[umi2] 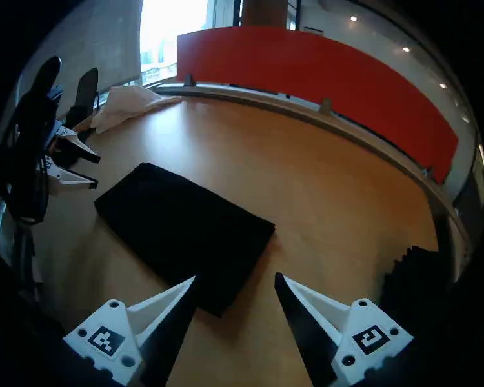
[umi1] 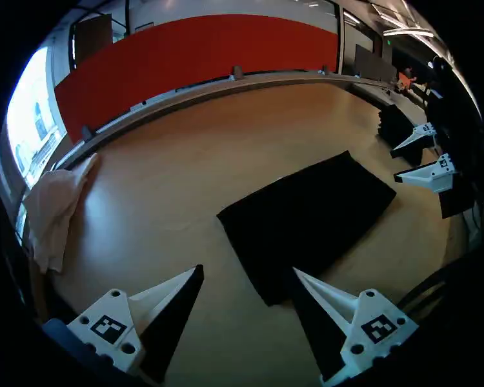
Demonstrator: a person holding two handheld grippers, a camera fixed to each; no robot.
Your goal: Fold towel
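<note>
A black towel lies flat on the wooden table as a folded rectangle. My left gripper hovers open just before the towel's near corner, with nothing between its fingers. Across the towel, my right gripper is open beside the far short edge. In the right gripper view the same towel stretches away from my open right gripper, whose fingers stand over its near corner. The left gripper sits open at the towel's far end, held by a dark-sleeved arm.
A crumpled white cloth lies by the table's back rail, also visible as the white cloth. A stack of dark folded towels sits near the right gripper, and appears again as the dark stack. A red partition backs the table.
</note>
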